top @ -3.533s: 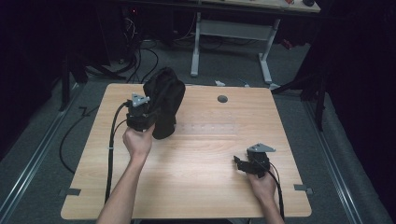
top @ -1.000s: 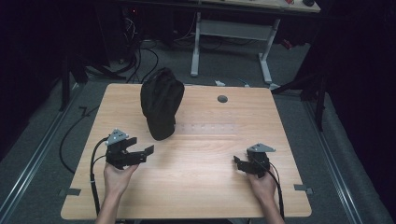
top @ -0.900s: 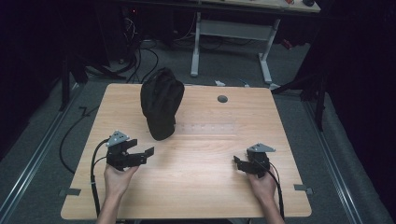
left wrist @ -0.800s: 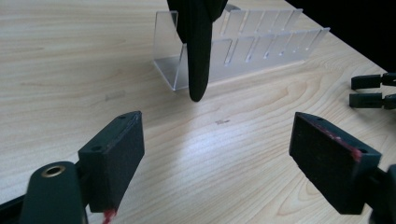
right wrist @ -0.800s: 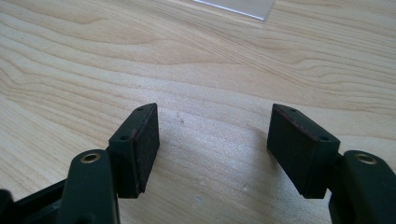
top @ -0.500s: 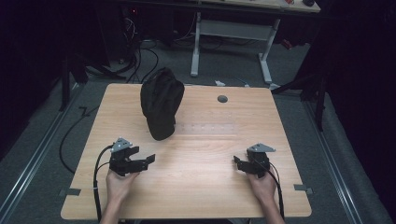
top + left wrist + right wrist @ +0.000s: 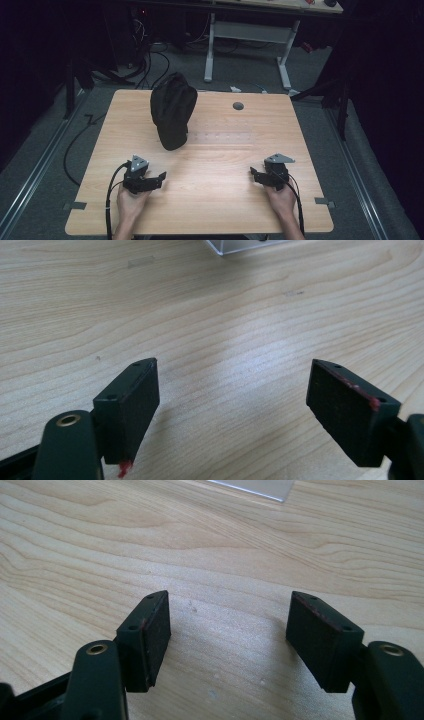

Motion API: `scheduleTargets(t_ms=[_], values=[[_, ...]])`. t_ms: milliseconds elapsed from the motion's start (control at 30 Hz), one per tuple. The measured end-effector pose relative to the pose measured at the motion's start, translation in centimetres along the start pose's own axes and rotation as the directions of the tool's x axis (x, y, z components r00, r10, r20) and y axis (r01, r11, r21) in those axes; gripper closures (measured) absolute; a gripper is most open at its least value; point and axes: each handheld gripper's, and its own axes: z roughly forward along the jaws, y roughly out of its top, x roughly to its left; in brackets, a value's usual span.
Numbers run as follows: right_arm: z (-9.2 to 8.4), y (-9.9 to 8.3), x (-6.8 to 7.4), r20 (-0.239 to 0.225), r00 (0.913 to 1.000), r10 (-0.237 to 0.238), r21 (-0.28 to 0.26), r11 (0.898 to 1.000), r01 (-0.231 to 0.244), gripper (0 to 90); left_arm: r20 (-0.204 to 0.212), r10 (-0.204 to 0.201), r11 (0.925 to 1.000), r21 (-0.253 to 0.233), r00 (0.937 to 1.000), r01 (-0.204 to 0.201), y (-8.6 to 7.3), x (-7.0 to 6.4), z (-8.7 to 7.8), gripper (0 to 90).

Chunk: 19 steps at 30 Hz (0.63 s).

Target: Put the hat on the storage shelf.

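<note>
At the near edge of the table [image 7: 215, 210] I have both hands resting on the wood, one toward each corner. My left gripper [image 7: 159, 179] sits near-left, its jaws pointing right across the table. In the left gripper view [image 7: 235, 405] the two black pads stand wide apart with nothing but bare wood grain between them; they have just been closing a little, yet they pinch nothing. A fleck of red shows at the tip of the left pad [image 7: 131, 405]. The cable [image 7: 111, 200] loops from the gripper back along my left forearm toward the near edge.

My right gripper [image 7: 254, 176] sits near-right, well apart from the left one, its jaws pointing left toward the middle of the table. In the right gripper view [image 7: 227, 640] its pads are also spread, with empty wood between them.

Farther off, left of centre and toward the far edge, the black bag [image 7: 172, 109] stands on the table, well apart from both grippers and touched by neither. Its narrower end points toward me.

Beyond it to the right, near the far edge, a small round grey grommet [image 7: 238, 106] is set into the tabletop.
</note>
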Motion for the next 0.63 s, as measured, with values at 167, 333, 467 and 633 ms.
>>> scheduleTargets(t_ms=[167,333,467,633], values=[[0.0,0.0,0.0,0.0,1.0,0.0,0.0,1.0,0.0,34.3,-0.025,0.033,0.9994,0.015,0.9992,-0.032,-0.63,-0.02,0.52,21.4],[0.0,0.0,0.0,0.0,1.0,0.0,0.0,1.0,0.0,34.3,-0.043,0.073,0.9968,0.037,0.9964,-0.071,-0.89,-0.18,0.88,20.5],[0.0,0.0,0.01,0.0,1.0,0.0,0.0,1.0,0.0,34.3,-0.043,0.073,0.9968,0.037,0.9964,-0.071,-0.9,-0.19,0.88,20.3],[0.0,0.0,0.01,0.0,1.0,0.0,0.0,1.0,0.0,34.3,-0.047,0.072,0.9969,0.035,0.9963,-0.071,-0.94,-0.23,0.9,19.7]])
